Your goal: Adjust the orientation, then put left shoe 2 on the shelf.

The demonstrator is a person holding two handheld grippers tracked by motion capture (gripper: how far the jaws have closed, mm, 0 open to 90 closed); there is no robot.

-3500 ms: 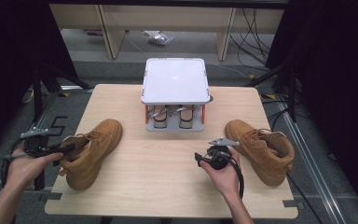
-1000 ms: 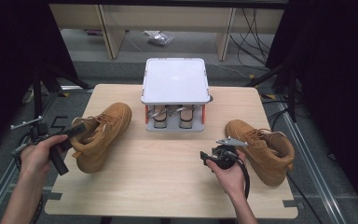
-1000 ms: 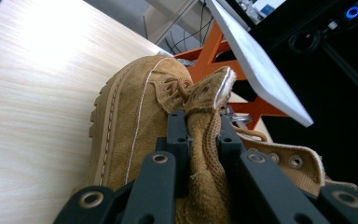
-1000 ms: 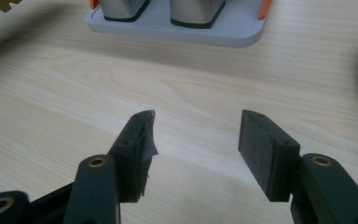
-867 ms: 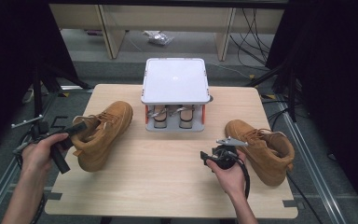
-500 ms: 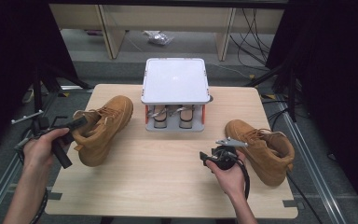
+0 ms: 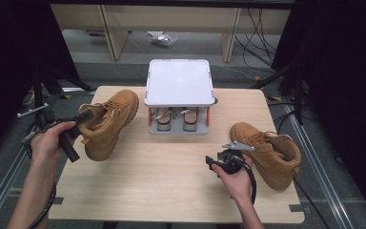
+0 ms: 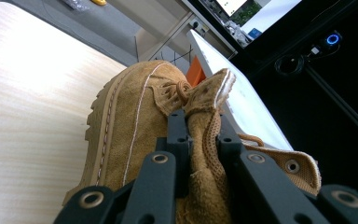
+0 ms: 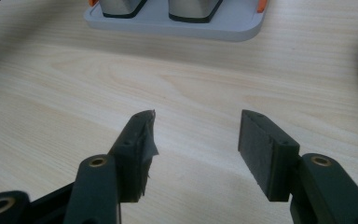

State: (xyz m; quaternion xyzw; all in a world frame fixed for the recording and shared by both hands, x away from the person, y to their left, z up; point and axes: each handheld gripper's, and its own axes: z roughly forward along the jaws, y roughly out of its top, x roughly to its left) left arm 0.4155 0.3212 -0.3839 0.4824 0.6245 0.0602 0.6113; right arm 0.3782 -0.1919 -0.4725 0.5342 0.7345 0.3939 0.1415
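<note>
Our left gripper [image 8: 200, 135] has its jaws clamped on the padded tongue and collar of a tan boot [image 8: 135, 126], the suede pinched between the two pads, with the toe reaching away beyond the jaw tips toward the white-topped stand [image 7: 179, 82] and the sole tilted over the wooden table [image 7: 171, 186]. Our right gripper [image 9: 196, 140] rests low above the bare tabletop with its jaws spread wide and nothing between them; the stand's grey base [image 9: 177, 23] lies well ahead of the tips, and the second tan boot [image 7: 269, 151] sits just outside the right-hand jaw
</note>
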